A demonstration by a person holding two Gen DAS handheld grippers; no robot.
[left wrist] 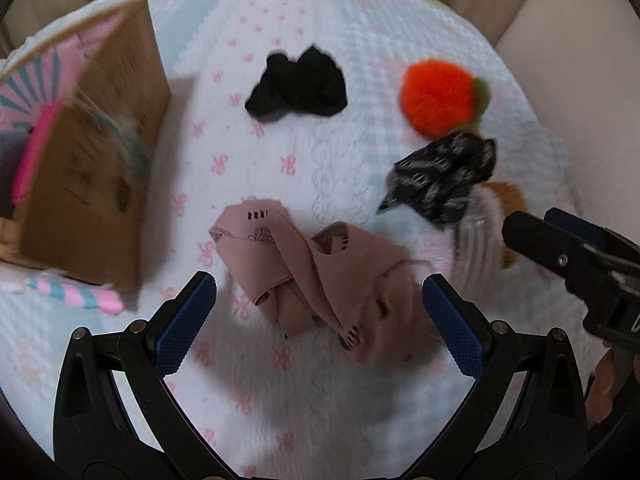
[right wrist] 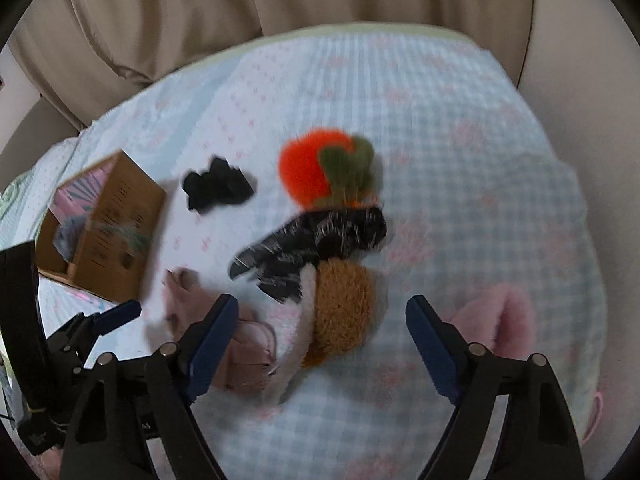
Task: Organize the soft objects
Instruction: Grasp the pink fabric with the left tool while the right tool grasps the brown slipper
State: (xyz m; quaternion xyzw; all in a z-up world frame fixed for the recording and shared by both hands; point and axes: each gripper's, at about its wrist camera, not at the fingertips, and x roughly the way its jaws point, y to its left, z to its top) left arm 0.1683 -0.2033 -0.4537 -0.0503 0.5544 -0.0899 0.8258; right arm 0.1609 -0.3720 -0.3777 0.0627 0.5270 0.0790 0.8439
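Note:
A crumpled pink cloth [left wrist: 320, 276] lies on the blanket between the open fingers of my left gripper [left wrist: 318, 304], which is empty. Beyond it lie a black cloth [left wrist: 298, 84], an orange plush fruit [left wrist: 438, 98] with green leaves and a black patterned cloth [left wrist: 444, 184]. My right gripper [right wrist: 322, 320] is open and empty, its fingers either side of a brown and white plush [right wrist: 340, 316]. The patterned cloth [right wrist: 316, 248], the orange plush [right wrist: 310, 168], the black cloth [right wrist: 218, 190] and the pink cloth [right wrist: 244, 344] show there too. The right gripper shows in the left wrist view [left wrist: 560, 248].
An open cardboard box [left wrist: 96, 184] stands at the left with pink and grey items inside; it also shows in the right wrist view [right wrist: 112, 236]. A pink fluffy item [right wrist: 504, 320] lies at the right. The light blue blanket [left wrist: 320, 20] covers a beige sofa [right wrist: 240, 8].

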